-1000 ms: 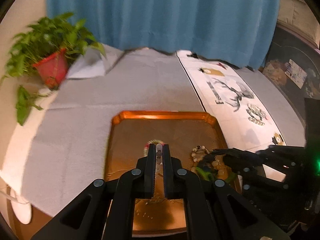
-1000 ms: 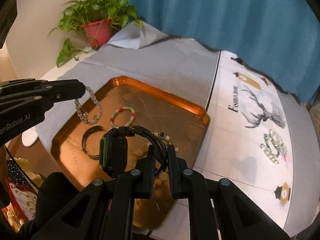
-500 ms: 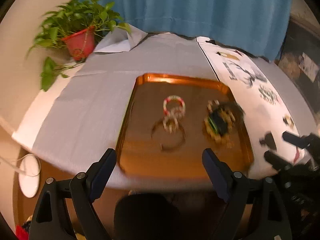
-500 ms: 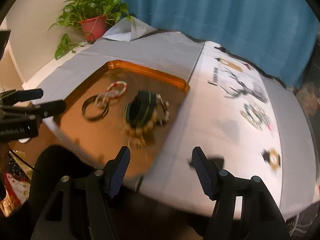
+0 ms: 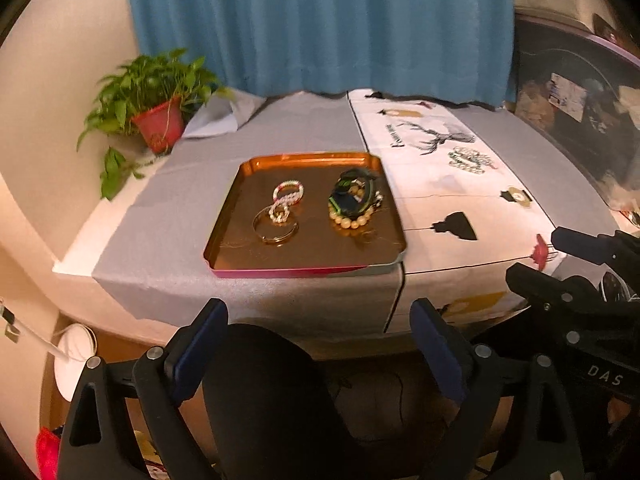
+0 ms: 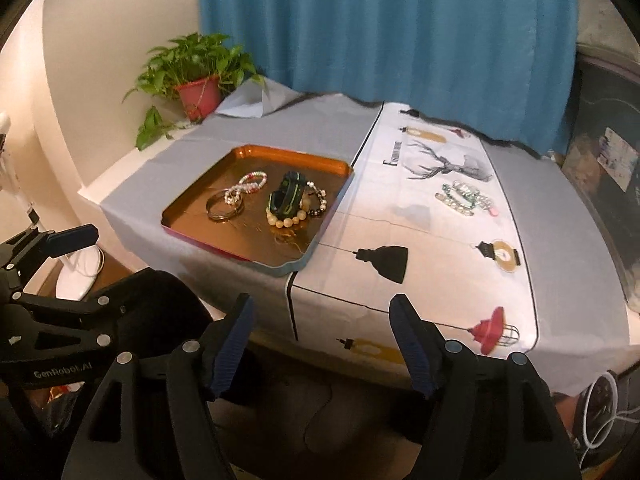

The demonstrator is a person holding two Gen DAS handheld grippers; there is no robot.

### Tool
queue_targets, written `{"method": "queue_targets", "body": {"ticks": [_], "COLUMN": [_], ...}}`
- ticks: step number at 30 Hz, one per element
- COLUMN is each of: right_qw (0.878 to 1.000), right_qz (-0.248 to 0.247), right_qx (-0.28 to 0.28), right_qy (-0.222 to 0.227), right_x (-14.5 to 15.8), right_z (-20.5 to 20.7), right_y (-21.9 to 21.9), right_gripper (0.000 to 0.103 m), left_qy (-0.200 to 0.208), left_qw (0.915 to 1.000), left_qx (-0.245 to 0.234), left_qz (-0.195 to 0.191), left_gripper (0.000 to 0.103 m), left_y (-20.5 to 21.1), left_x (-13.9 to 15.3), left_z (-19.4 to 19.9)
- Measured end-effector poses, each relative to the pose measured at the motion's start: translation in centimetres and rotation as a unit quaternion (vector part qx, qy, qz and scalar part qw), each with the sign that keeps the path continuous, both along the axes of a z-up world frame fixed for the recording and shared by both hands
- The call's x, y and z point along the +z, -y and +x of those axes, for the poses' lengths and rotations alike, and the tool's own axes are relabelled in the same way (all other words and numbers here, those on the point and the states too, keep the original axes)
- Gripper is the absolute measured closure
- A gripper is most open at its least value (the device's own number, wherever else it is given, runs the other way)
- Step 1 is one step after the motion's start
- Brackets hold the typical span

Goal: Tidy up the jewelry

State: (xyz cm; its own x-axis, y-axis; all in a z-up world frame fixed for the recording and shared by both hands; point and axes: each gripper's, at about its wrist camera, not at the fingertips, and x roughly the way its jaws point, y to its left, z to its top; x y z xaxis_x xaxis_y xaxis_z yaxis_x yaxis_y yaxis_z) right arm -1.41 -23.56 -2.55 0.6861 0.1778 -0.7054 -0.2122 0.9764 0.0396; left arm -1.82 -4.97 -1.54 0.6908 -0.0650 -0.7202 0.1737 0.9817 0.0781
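We hold both grippers off the near edge of the table, above the floor and well apart from the jewelry.

Left gripper (image 5: 318, 344): jaws wide and opening, nothing between them; the blue pads (image 5: 200, 354) frame only a dark rounded shape below and the table edge beyond.

Right gripper (image 6: 322, 344): jaws apart and opening as well, nothing between them. It shows at the right edge of the left wrist view, and the left gripper shows at the left edge of the right wrist view.

Copper tray (image 5: 224, 236) sits on the grey cloth (image 5: 168, 216) at the near left part of the table, its right edge beside the white printed runner (image 6: 440, 232).

In the tray, left group: a red, white and green beaded bracelet (image 5: 289, 191) farthest back, a pale bead bracelet (image 5: 281, 211) overlapping it, and a thin metal bangle (image 5: 276, 231) nearest us, overlapped by the pale beads.

In the tray, right group: a black watch with green trim (image 5: 350, 196) lies on top of a strand of large yellowish beads (image 5: 352, 222); a dark and white bead bracelet (image 6: 318, 200) lies at its right side.

On the runner, well apart from the tray, lies a cluster of green and clear bracelets (image 6: 464, 198) below the printed deer.

Potted plant (image 5: 154, 100) in a red pot stands at the far left corner, in front of the blue curtain (image 5: 320, 24).
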Motion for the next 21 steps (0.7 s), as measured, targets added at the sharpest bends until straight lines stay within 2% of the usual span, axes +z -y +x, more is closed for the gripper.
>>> {"method": "queue_targets", "body": {"ticks": [9, 21], "right_qw": [1.0, 1.0], "right_qz": [0.014, 0.018], "right_qx": [-0.004, 0.003], "right_qy": [0.012, 0.015], "right_x": [0.8, 1.2], "right_z": [-2.3, -3.1], "right_y": [1.2, 1.2], "right_gripper": [0.032, 0.032], "left_qy": [0.015, 0.017], "left_qw": [0.9998, 0.9998], "left_qx": [-0.005, 0.001], "left_qz": [0.01, 0.014], "left_gripper": [0.01, 0.01], "left_y": [1.5, 1.3], "left_x": [0.9, 0.9], "left_z": [-2.2, -2.5]}}
